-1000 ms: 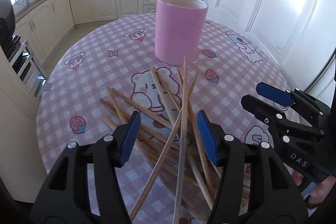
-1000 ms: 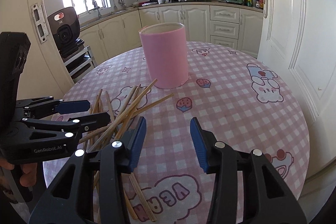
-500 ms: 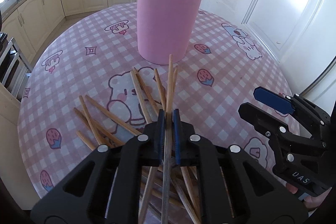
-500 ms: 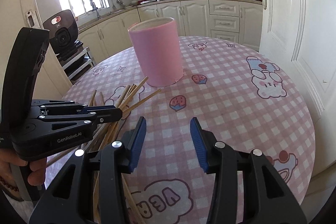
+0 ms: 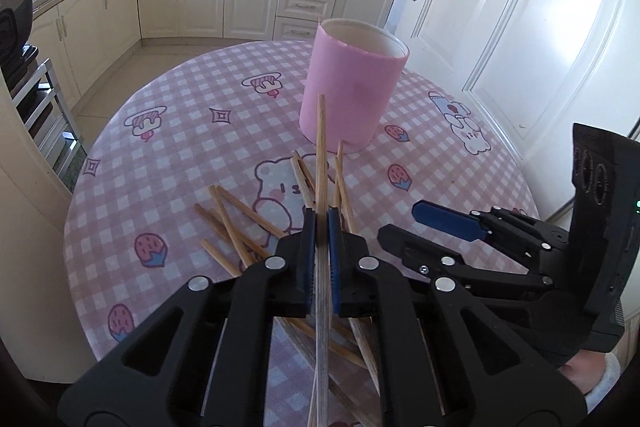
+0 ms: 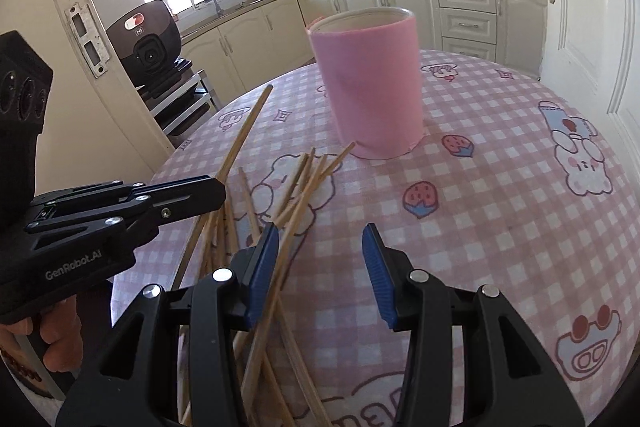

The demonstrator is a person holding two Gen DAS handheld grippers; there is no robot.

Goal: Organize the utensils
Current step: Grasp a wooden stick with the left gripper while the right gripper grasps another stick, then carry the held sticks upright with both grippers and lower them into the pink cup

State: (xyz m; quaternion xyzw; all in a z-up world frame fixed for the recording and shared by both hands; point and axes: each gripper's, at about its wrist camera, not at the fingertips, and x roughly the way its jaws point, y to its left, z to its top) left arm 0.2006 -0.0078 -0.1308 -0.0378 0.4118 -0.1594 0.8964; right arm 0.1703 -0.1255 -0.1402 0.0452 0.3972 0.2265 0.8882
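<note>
One chopstick [image 5: 320, 155] is pinched between the pressed-together jaws of the left tool [image 5: 320, 223]; its tip is raised toward the pink cup [image 5: 352, 83], which stands upright on the desk [image 5: 168, 163] just beyond the heap. In the right wrist view the same stick [image 6: 244, 135] is seen slanting up and away from the left tool [image 6: 216, 193]. The right tool [image 6: 316, 259] is held spread with nothing gripped; a few loose sticks lie beside and under its left pad.

Several slips can be expected from here. The stick is gripped well back from its tip, so it could pivot or slide in the pads during the lift. Its tail runs back under the tool and crosses the heap, so neighbours could be dragged or flicked off the desk. The cup looks light and tall, and it could be tipped if the tip strikes its wall instead of clearing the rim. The two tools are near each other, and a clash is possible if both reach for the heap together.

Counted: one cup, two tools, one lifted chopstick. Roughly ten or a dozen loose chopsticks [image 5: 236, 227] are left on the desk; an exact count is prevented by overlap. Whether anything is already inside the cup cannot be told.
</note>
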